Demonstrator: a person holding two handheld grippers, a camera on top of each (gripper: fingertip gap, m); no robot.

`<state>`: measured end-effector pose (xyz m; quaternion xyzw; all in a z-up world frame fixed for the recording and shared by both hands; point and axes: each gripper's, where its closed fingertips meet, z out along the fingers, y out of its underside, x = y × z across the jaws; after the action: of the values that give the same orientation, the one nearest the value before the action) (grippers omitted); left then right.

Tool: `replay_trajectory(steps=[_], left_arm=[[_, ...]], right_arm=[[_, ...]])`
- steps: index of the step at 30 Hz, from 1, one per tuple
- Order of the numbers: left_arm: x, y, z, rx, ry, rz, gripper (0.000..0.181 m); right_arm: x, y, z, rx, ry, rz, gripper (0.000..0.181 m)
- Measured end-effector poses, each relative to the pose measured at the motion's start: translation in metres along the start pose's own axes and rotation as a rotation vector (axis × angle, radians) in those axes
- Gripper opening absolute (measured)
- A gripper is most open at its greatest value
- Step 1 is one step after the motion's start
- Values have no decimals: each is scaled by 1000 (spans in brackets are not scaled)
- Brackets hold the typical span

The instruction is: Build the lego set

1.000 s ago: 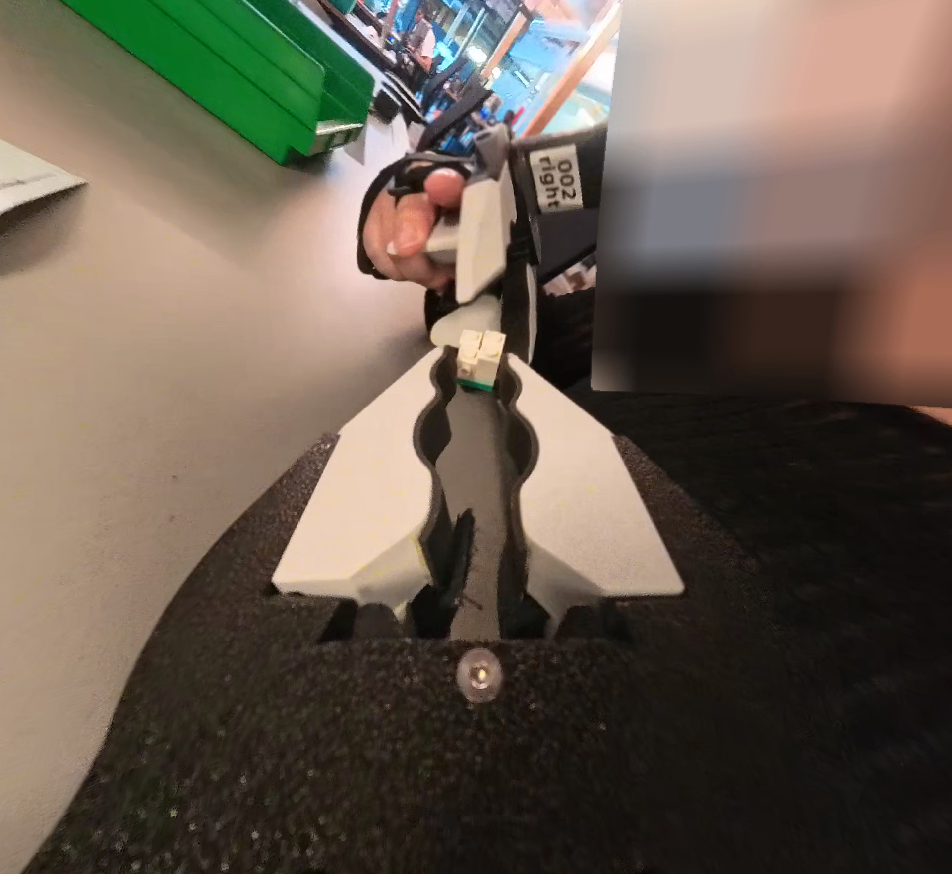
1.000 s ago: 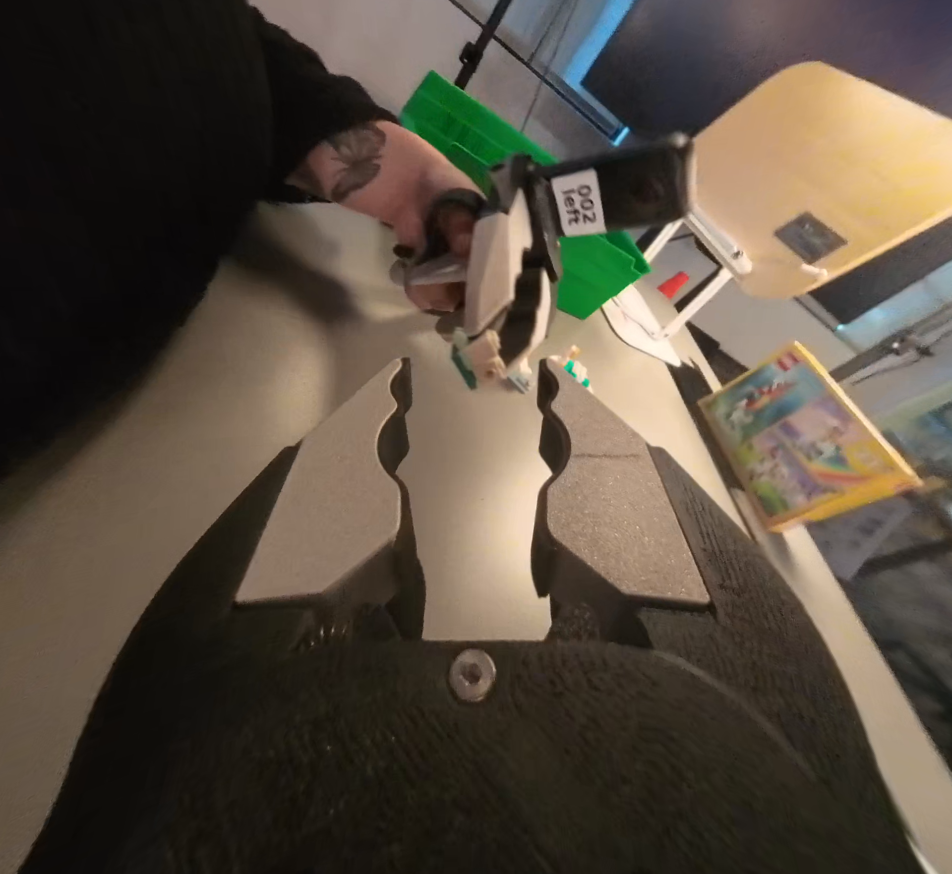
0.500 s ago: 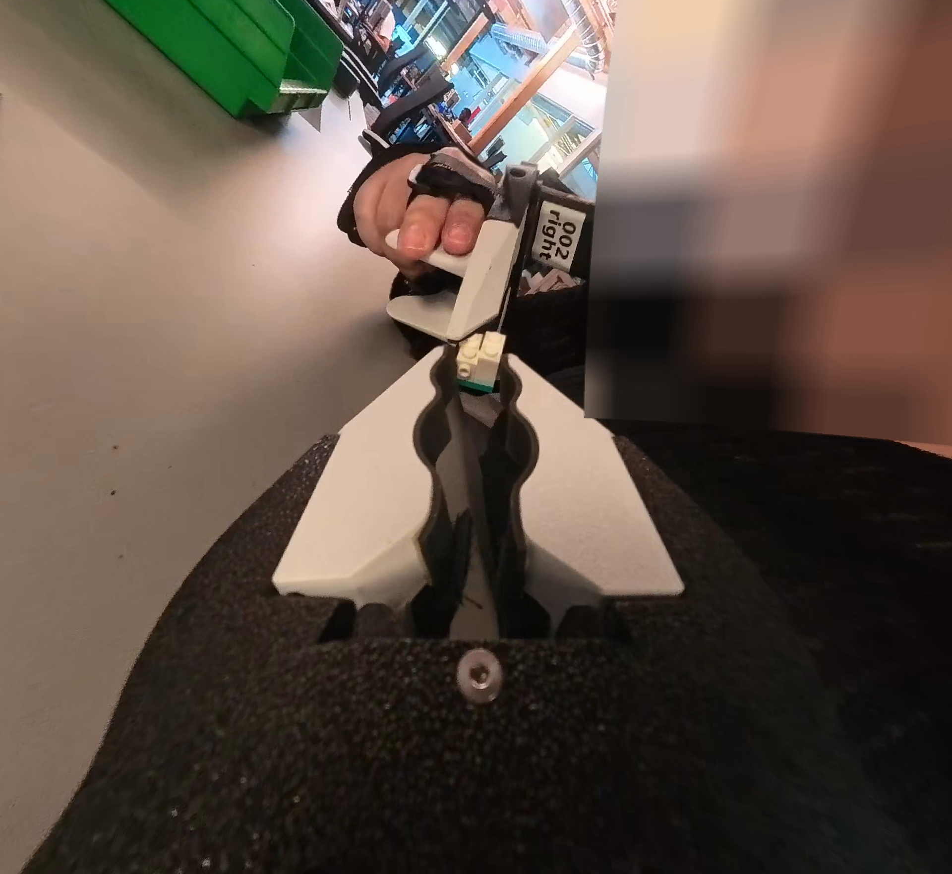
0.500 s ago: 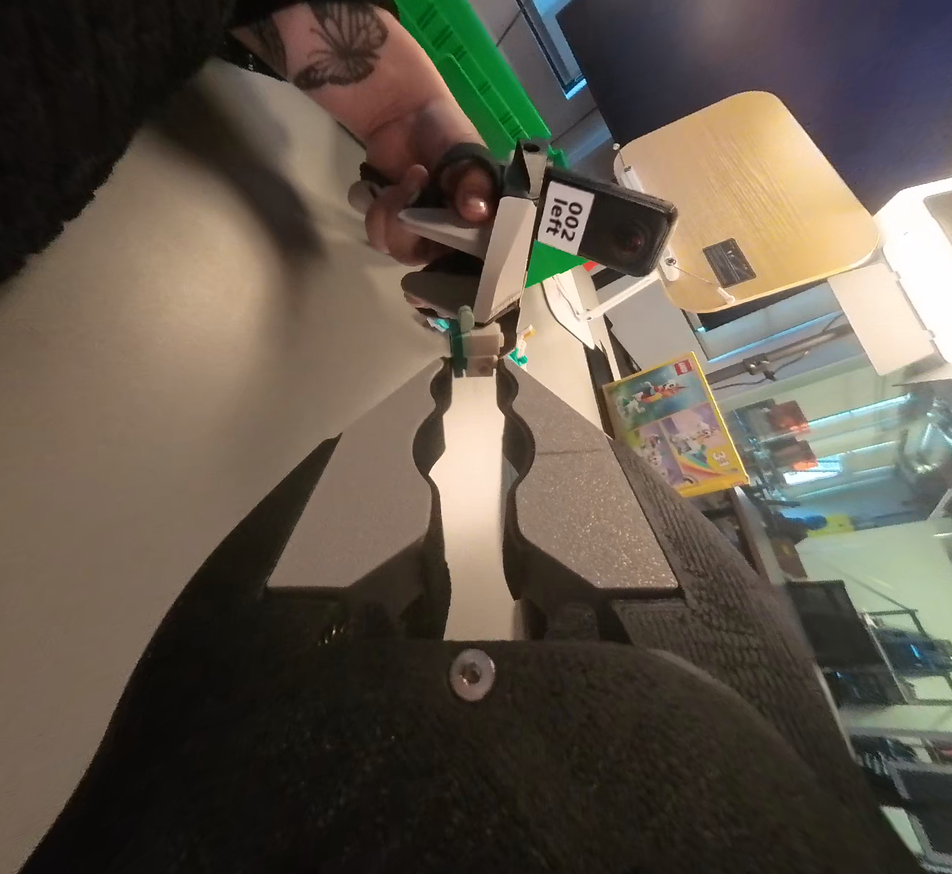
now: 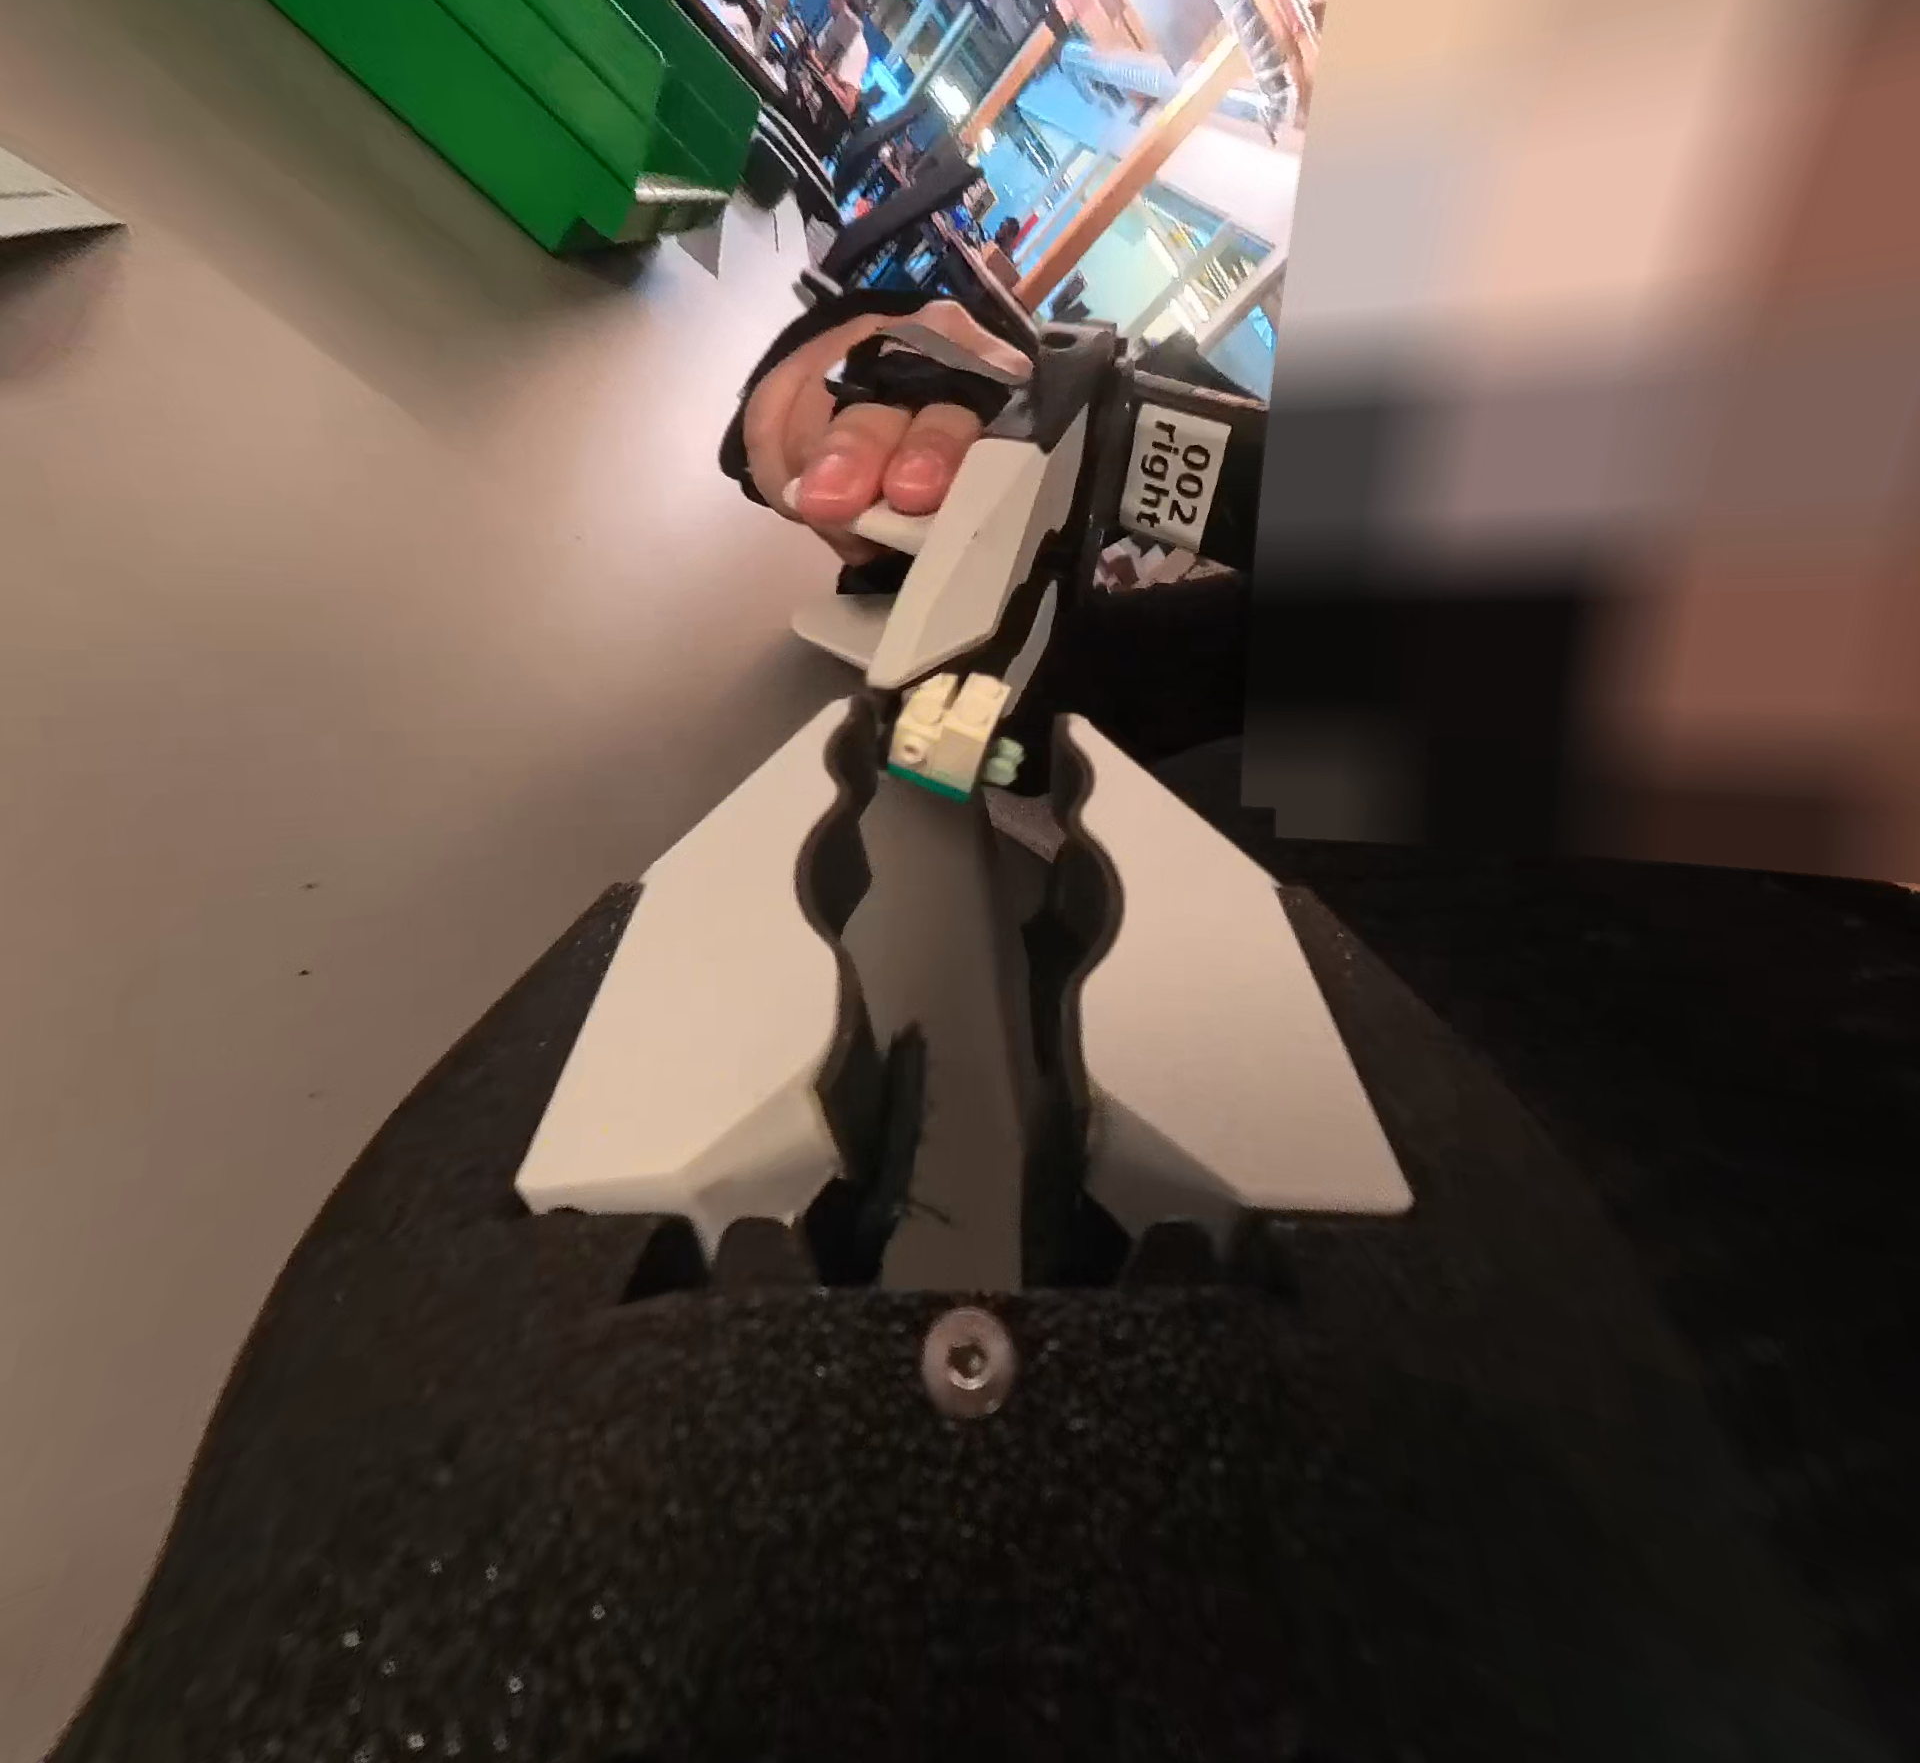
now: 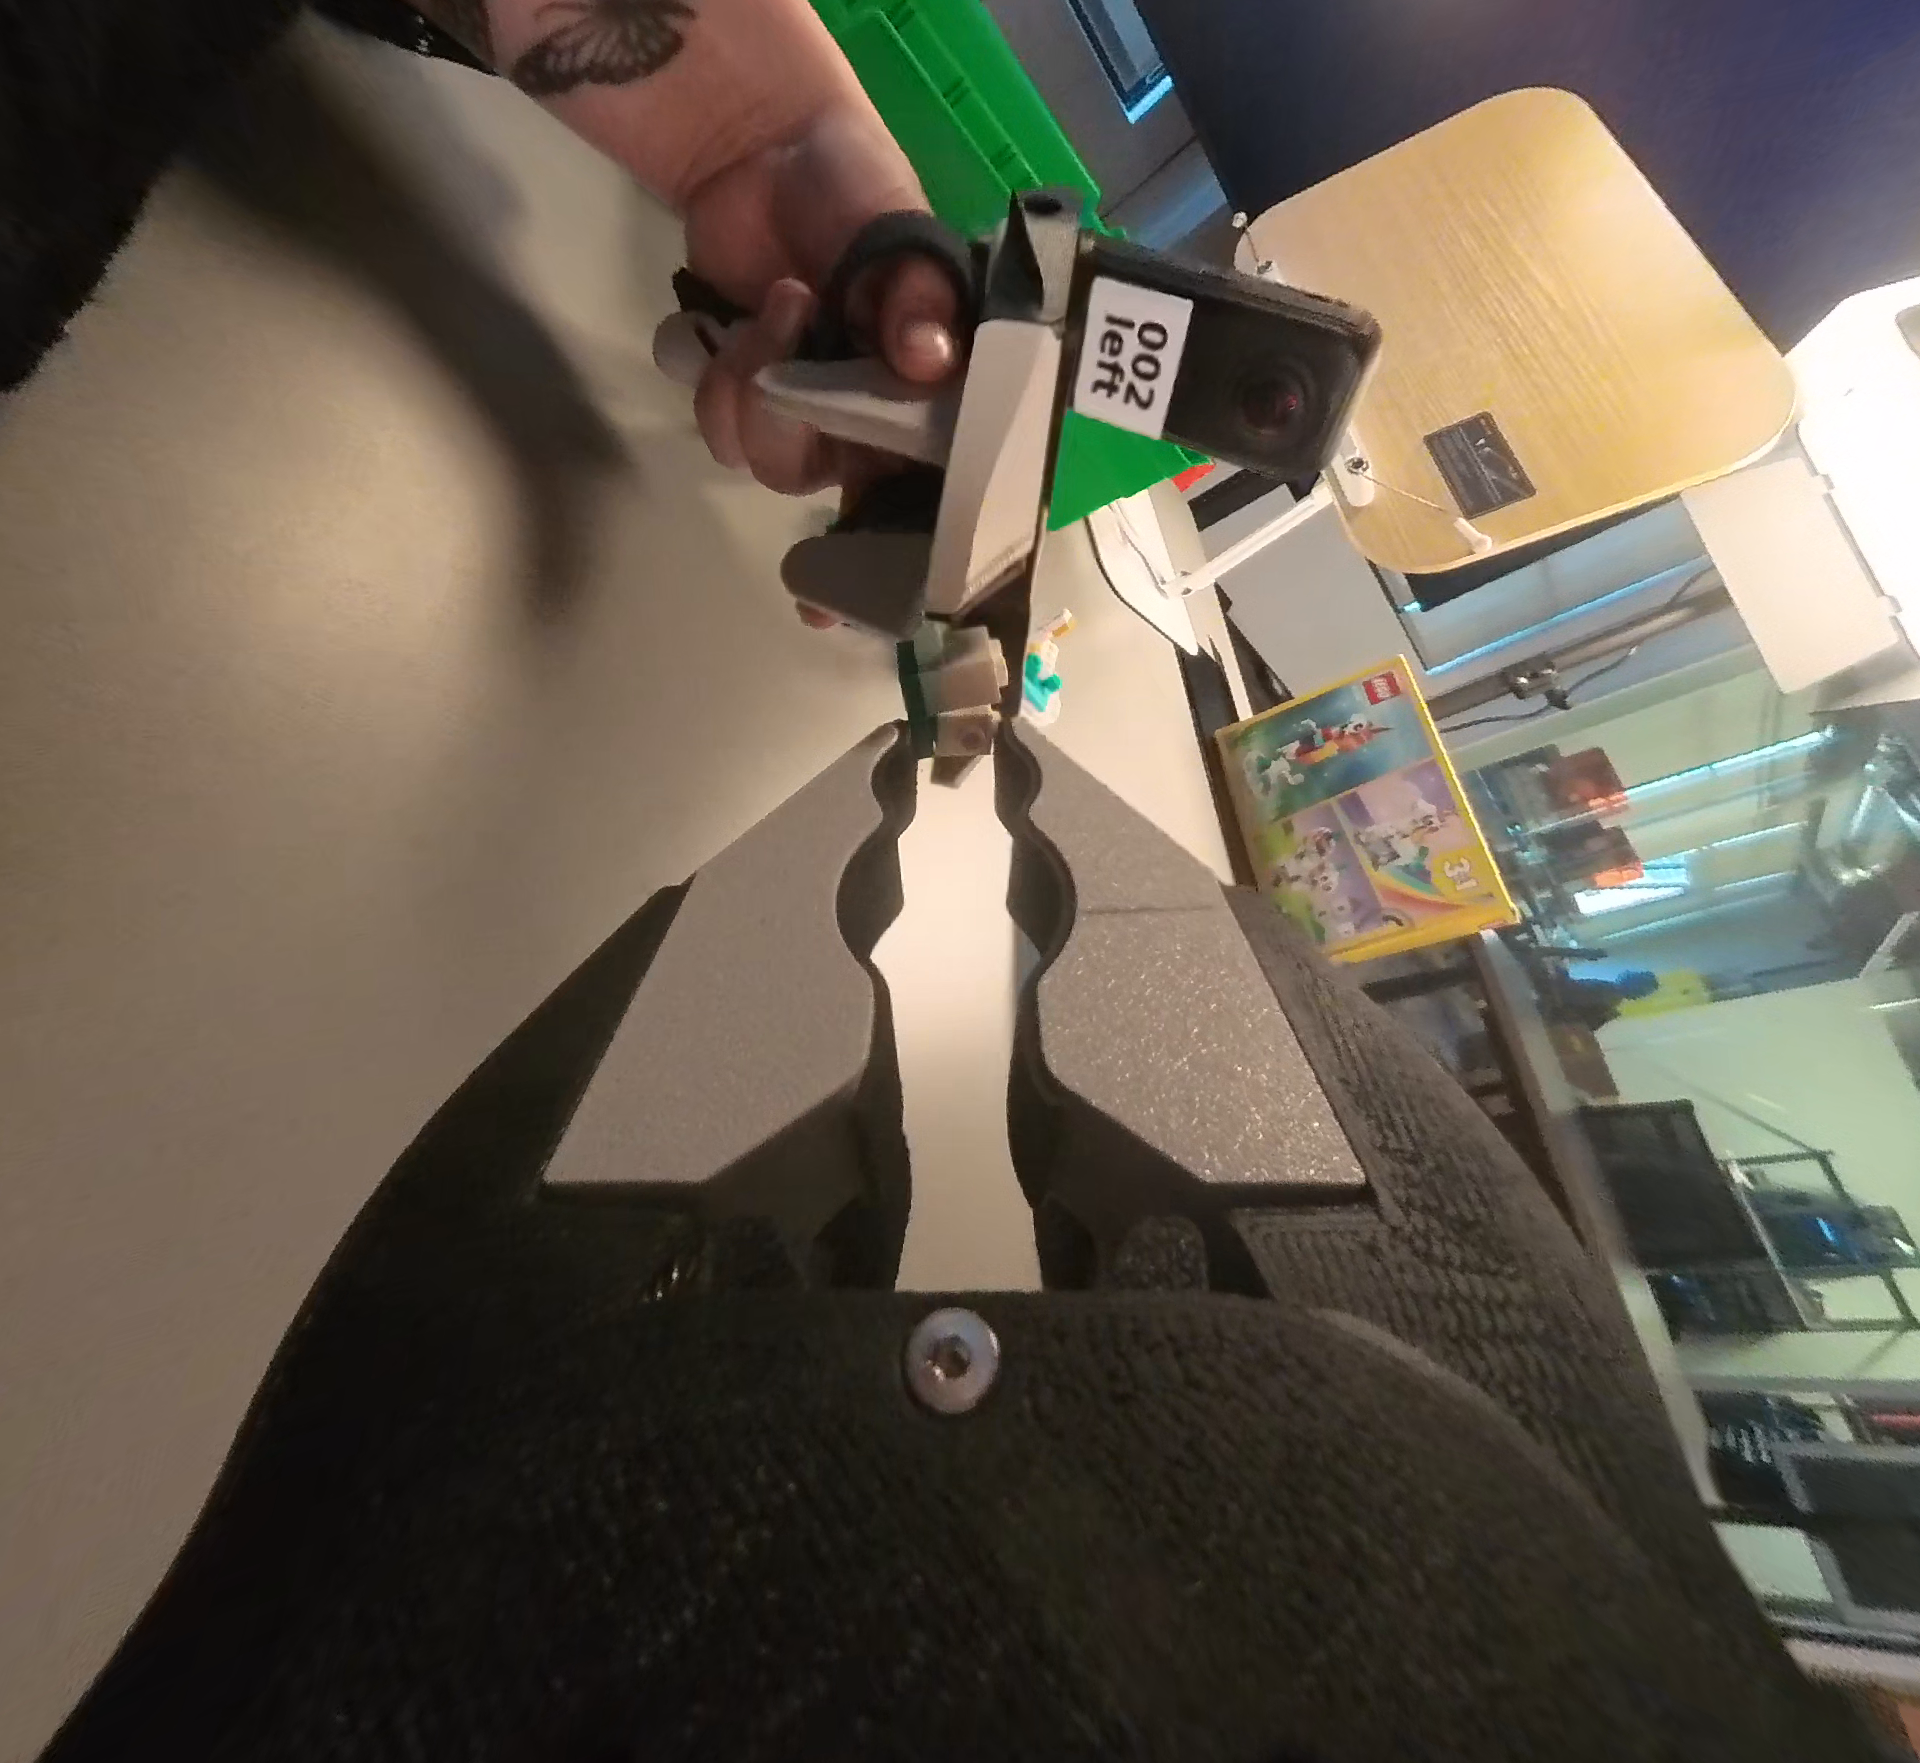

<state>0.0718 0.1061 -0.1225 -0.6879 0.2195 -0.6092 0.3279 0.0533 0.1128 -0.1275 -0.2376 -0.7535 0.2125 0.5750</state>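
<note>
A small lego assembly (image 5: 940, 737) of white bricks on a green plate, with a mint piece on its side, hangs between my two grippers above the grey table (image 5: 312, 674). My left gripper (image 5: 956, 726) has its jaws a little apart, with a narrow gap on each side of the assembly. My right gripper (image 6: 951, 739) is shut on the near end of the assembly (image 6: 956, 695). In the left wrist view the right gripper (image 5: 966, 685) comes in from above. In the right wrist view the left gripper (image 6: 945, 633) meets it tip to tip.
Green bins (image 5: 416, 51) stand at the table's back and also show in the right wrist view (image 6: 935, 103). A few loose lego pieces (image 6: 1042, 674) lie on the table beyond the grippers. A yellow lego box (image 6: 1361, 809) stands farther right. A paper sheet (image 5: 42, 207) lies at the left.
My right gripper went from wide open to shut on the assembly. My left gripper's jaws have widened, leaving gaps beside the assembly. Both grippers came tip to tip.
</note>
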Motion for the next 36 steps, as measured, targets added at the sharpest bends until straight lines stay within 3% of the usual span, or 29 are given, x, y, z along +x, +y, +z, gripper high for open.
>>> replay_trajectory(steps=[9, 15, 18, 23, 28, 32, 36], left_arm=[[-8, 0, -2, 27, -25, -47, 18], [-17, 0, -5, 38, -78, -71, 16], [-15, 1, -5, 37, -70, -59, 16], [-11, 3, -7, 32, -34, -62, 17], [-1, -1, -9, 68, 76, -115, 17], [0, 1, -6, 65, 109, -143, 17], [2, -1, -7, 75, 123, -145, 17]], right_arm=[[-2, 2, 3, -23, 17, -34, 13], [0, 10, 8, -118, 112, -278, 14], [-1, 8, 8, -118, 124, -311, 13], [-3, 4, 9, -94, 119, -277, 13], [-1, -5, 8, -17, 103, -102, 15], [1, -14, 6, 43, 93, -17, 27], [1, -15, 5, 58, 87, -11, 23]])
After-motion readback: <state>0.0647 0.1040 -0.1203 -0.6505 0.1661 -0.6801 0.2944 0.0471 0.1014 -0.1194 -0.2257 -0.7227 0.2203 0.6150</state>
